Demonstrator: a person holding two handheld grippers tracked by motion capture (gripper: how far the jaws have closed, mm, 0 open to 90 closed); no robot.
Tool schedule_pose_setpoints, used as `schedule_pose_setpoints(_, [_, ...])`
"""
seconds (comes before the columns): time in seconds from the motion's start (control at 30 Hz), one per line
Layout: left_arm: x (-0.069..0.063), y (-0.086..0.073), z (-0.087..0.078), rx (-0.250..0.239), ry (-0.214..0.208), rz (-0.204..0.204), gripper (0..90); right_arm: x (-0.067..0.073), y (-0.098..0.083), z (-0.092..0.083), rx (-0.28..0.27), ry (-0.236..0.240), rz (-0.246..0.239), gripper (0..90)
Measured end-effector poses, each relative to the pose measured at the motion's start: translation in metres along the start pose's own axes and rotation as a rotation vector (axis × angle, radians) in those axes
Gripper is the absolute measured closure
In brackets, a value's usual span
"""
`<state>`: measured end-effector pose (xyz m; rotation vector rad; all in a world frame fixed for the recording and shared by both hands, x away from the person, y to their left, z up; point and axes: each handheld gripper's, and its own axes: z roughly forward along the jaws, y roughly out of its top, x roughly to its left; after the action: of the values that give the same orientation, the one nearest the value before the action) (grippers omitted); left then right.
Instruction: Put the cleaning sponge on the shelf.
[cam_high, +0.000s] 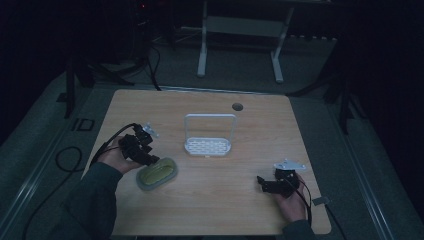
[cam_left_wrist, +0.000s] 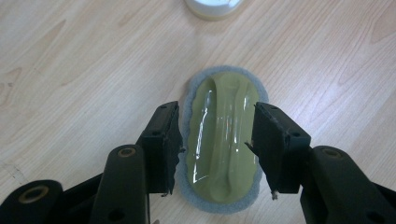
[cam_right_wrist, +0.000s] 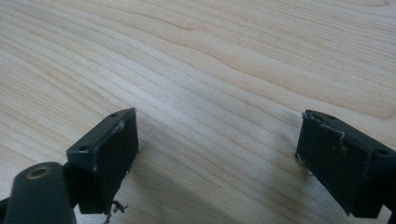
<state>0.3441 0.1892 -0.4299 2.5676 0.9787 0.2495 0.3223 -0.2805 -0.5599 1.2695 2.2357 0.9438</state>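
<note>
So the table (cam_high: 210, 200) is a light wood-grain top with rounded corners, sitting mid-frame in the high view, and there's a small round grommet hole (cam_high: 237, 106) near its far edge, upper centre. Right in the middle sits a white perforated rack (cam_high: 208, 145) with a tall loop handle standing up over it. Lower left of that, well apart from it, lies an oval scrubber pad (cam_high: 156, 173), with a grey felt rim and a glossy yellow-green top with a raised ridge running lengthwise. The lower right stretch of the table is just plain wood.
</note>
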Motion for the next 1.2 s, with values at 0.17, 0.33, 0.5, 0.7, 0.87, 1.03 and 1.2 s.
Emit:
schedule_pose_setpoints(0.17, [0.001,0.002,0.003,0.029,-0.012,-0.008,51.8,0.0,0.0,0.0,0.001,0.0,0.001,12.3])
schedule_pose_setpoints(0.33, [0.001,0.006,0.006,0.054,-0.019,-0.003,51.8,0.0,0.0,0.0,0.001,0.0,0.002,12.3])
schedule_pose_setpoints(0.5, [0.0,0.01,0.009,0.085,-0.025,0.006,51.9,0.0,0.0,0.0,0.001,0.0,0.002,12.3])
schedule_pose_setpoints(0.7, [0.001,0.013,0.014,0.119,-0.032,0.006,52.0,0.0,0.0,0.0,0.001,0.0,0.002,12.4])
schedule_pose_setpoints(0.87, [0.001,0.016,0.018,0.144,-0.037,0.01,52.2,0.0,0.0,0.0,0.002,0.0,0.004,12.3])
schedule_pose_setpoints(1.03, [0.001,0.017,0.022,0.163,-0.039,0.011,52.4,0.0,0.0,0.0,0.002,0.0,0.004,12.3])
schedule_pose_setpoints(1.2, [0.0,0.02,0.026,0.188,-0.046,0.014,52.5,0.0,0.0,0.0,0.003,0.0,0.004,12.4])
